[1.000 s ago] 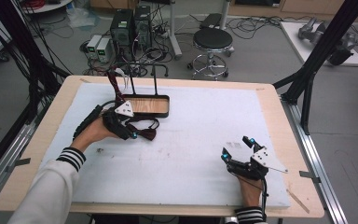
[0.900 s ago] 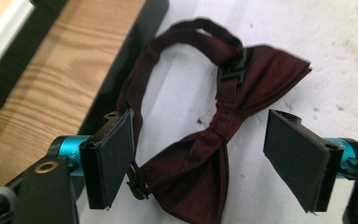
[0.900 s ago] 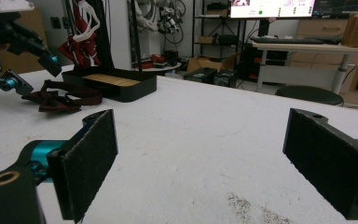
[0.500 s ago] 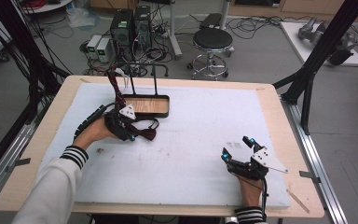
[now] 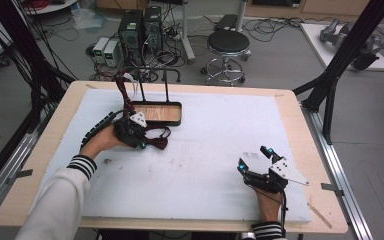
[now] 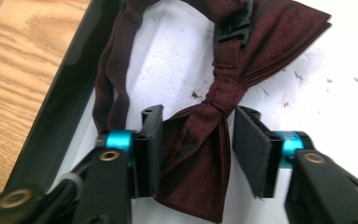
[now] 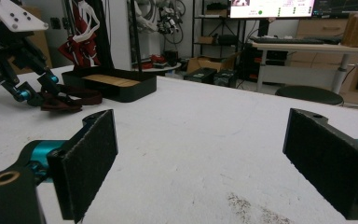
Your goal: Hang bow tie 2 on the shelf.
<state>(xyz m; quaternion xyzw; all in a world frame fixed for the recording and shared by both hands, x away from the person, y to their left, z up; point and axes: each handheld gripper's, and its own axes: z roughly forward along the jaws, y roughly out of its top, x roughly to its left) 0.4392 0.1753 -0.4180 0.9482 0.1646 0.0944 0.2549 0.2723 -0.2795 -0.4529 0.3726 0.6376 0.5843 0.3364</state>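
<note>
Left of centre in the high view, just below the black tray [image 5: 156, 113] w/ wood floor, lies a dark red bow tie [image 5: 155, 142] on the white table cover [image 5: 220, 150]. Left gripper [image 5: 139, 141] is on it. Left gripper view: jaws straddle one wing of the bow tie [image 6: 200, 154] just below the knot; jaws have just been closing w/ the wing between them. Lower-left pad [image 6: 150, 147] touches fabric, right pad [image 6: 251, 149] has a sliver of white showing beside the cloth, so not yet a firm pinch. Handling, by judgement: light, soft, satin-ish, prob. slippery; wings crush flat, strap dangles and may snag the tray rim. Best hold approx. at the knot, the densest part. Right gripper [image 5: 257, 160], lower right of the high view, sits spread wide, holding nothing, well apart from the tie.
</note>
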